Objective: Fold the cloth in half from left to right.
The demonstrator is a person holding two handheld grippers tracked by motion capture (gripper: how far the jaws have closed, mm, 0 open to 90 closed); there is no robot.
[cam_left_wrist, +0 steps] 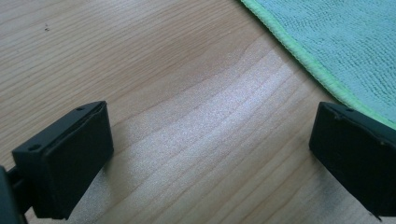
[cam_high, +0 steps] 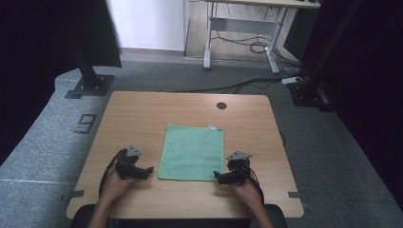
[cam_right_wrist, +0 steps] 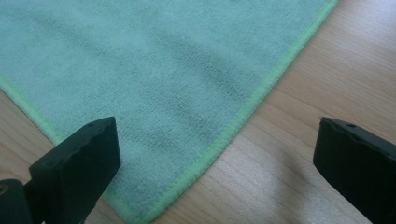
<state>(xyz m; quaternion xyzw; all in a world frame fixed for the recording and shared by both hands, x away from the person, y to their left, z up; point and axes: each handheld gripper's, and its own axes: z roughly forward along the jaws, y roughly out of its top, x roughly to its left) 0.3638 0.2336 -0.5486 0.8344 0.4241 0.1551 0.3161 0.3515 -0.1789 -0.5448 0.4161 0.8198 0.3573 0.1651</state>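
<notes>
A green cloth (cam_high: 191, 152) lies flat and square in the middle of the wooden table (cam_high: 138, 114), with a small white tag (cam_high: 212, 127) at its far right corner. My left gripper (cam_high: 150, 169) rests on the table just left of the cloth's near left corner, open with bare wood between its jaws. In the left gripper view the cloth's edge (cam_left_wrist: 327, 42) runs past the right jaw. My right gripper (cam_high: 216, 175) sits at the near right corner, open. The right gripper view shows that corner of the cloth (cam_right_wrist: 163, 93) lying between the spread jaws.
A dark round cable hole (cam_high: 221, 105) sits near the table's far edge. Beyond the table stand a black post on a base (cam_high: 88, 78), a white desk frame (cam_high: 247, 33) and loose cables (cam_high: 256, 47) on the grey carpet. A dark curtain hangs at the right.
</notes>
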